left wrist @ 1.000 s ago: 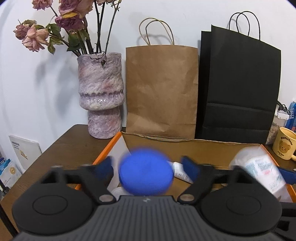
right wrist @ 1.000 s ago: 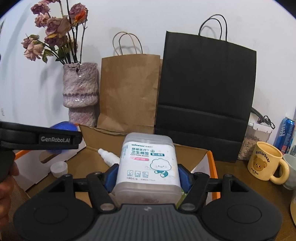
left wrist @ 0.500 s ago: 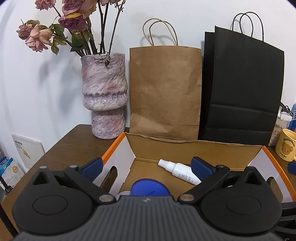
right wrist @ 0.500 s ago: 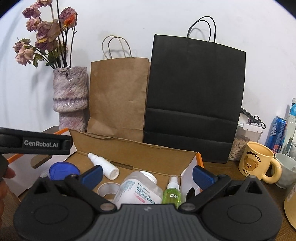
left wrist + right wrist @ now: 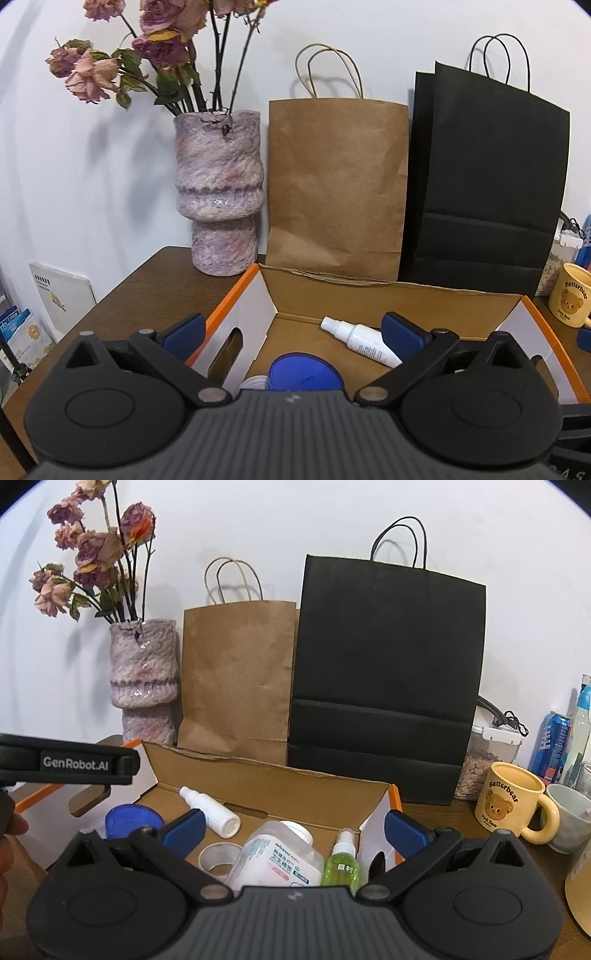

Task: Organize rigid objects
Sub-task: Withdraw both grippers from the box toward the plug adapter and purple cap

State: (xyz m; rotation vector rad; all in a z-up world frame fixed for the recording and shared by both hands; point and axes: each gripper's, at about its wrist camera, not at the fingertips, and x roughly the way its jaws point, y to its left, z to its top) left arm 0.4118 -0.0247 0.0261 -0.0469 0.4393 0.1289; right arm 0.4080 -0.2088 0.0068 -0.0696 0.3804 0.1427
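An open cardboard box (image 5: 388,295) with orange edges sits on the wooden table; it also shows in the right wrist view (image 5: 266,779). Inside lie a blue round lid (image 5: 304,373) (image 5: 133,819), a white spray bottle (image 5: 360,341) (image 5: 210,810), a clear cotton-bud tub (image 5: 280,856), a green spray bottle (image 5: 341,860) and a tape roll (image 5: 218,860). My left gripper (image 5: 295,328) is open and empty above the box's left part. My right gripper (image 5: 295,827) is open and empty above the box's right part.
A purple vase (image 5: 219,192) with dried roses, a brown paper bag (image 5: 336,184) and a black paper bag (image 5: 484,177) stand behind the box. A yellow bear mug (image 5: 513,801), a jar, a can and a bottle stand at the right.
My left gripper let go of the blue lid and my right let go of the cotton-bud tub; both now lie in the box. Both grippers opened and drew back.
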